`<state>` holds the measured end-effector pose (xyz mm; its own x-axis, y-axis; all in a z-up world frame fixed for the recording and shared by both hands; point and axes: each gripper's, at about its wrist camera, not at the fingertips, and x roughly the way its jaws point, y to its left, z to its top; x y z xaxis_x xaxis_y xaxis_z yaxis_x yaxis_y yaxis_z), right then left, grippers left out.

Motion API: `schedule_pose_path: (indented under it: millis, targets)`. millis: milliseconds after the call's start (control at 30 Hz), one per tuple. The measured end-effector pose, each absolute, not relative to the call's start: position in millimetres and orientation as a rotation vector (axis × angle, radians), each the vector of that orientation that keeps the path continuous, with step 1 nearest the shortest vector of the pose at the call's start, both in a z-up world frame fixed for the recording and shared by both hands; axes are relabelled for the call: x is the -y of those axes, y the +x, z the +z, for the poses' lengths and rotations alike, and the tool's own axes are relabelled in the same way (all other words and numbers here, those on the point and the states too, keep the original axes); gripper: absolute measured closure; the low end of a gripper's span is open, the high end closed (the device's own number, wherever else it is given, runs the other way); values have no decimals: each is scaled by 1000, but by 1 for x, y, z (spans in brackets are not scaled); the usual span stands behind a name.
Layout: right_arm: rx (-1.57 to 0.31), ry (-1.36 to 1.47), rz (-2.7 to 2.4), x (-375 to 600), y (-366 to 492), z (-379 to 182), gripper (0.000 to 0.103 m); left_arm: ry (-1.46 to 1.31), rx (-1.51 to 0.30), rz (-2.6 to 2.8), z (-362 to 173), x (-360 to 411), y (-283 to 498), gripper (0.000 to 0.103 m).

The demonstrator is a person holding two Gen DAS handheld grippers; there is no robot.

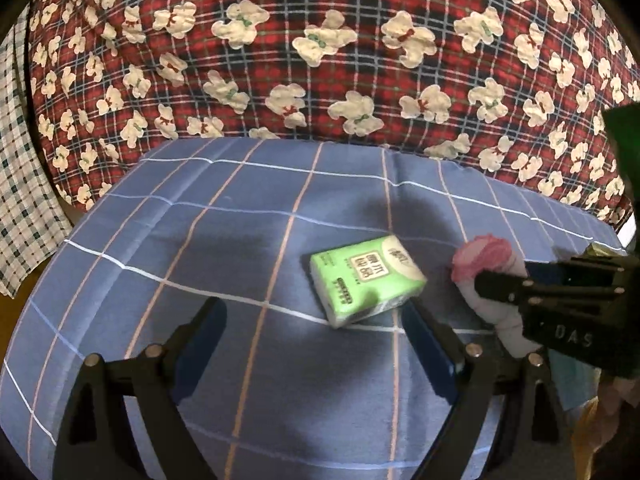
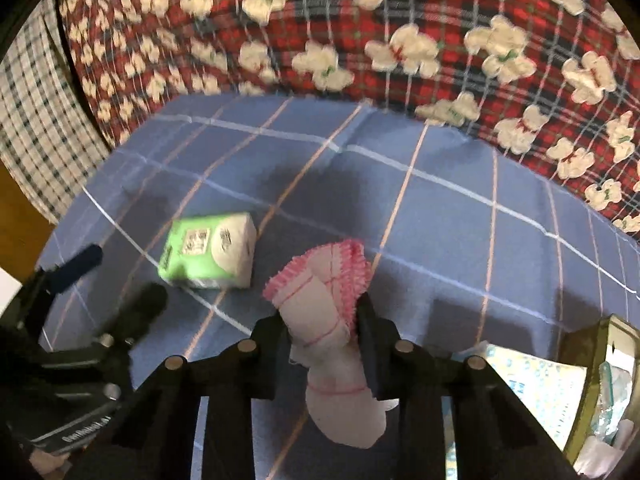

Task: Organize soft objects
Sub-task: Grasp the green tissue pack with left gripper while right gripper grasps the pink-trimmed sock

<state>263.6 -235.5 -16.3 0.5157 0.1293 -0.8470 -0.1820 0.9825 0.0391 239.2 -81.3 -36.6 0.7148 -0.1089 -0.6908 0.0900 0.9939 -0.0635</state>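
So the right hand-held gripper [image 2: 322, 326] is pinching the white sock with the pink frilly cuff [image 2: 320, 280] just right of the green tissue pack [image 2: 208, 252] on the blue checked bed sheet [image 2: 440, 220], while the left hand-held gripper [image 1: 316, 340] is hovering spread wide near that pack, so I'd be squeezing mid-sock and lifting slowly to avoid slipping.

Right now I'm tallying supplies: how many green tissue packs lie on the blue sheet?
1: the green tissue pack lies on the blue sheet, beside the sock.

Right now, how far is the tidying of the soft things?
Nothing looks put away yet. In hand: the right gripper is shut on the pink-frilled sock. Left: the green tissue pack lies loose on the blue sheet, in front of the open left gripper.
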Motion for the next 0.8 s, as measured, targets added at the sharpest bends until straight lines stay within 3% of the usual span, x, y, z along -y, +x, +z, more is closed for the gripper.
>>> schedule_pose_path:
  millis: [167, 667, 733, 800]
  targets:
    - [-929, -46, 160, 237, 256, -3, 72, 0, -763, -120, -36, 96, 242, 7]
    - [-875, 15, 160, 250, 252, 4, 71, 27, -818, -86, -48, 126, 264, 7]
    - [-874, 15, 162, 250, 252, 4, 71, 17, -826, -85, -51, 124, 267, 10]
    - [-875, 18, 163, 251, 252, 4, 71, 6, -847, -79, -55, 121, 270, 28]
